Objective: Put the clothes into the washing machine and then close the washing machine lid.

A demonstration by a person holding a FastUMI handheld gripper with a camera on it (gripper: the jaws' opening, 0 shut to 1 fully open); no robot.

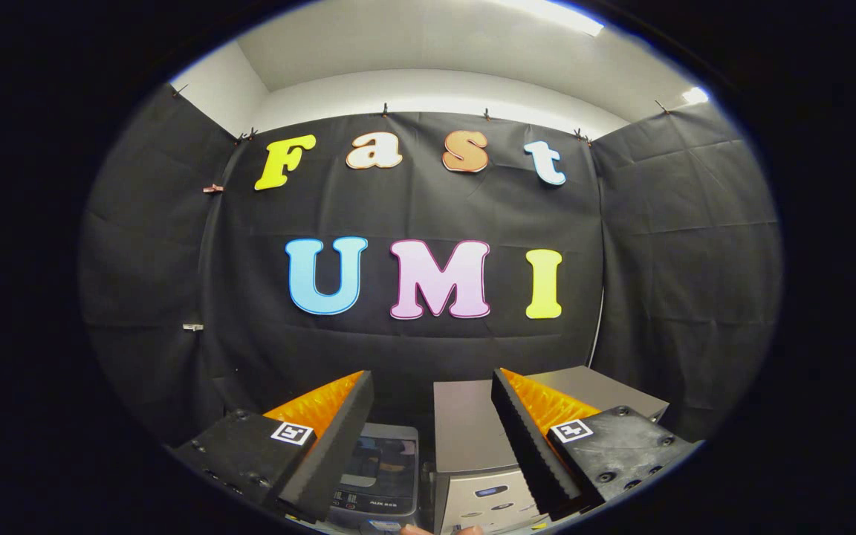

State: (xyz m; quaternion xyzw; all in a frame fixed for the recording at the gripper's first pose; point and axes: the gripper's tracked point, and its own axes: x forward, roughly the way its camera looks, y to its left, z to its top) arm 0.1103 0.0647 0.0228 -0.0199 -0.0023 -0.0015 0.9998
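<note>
While the gripper hangs wide open and empty, the washing machine sits low between its fingers with its see-through lid seemingly down, fitting either a start or a finish, no clothes being plainly visible.

Recording booth | black cloth walls | small washing machine

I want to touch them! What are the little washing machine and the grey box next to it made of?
The washing machine, between the open claw fingers, looks like light glossy plastic, with a see-through lid that throws back reflections. The grey box beside it looks like smooth plastic or painted metal: flat matte top, shinier front. The look alone cannot settle which.
</note>
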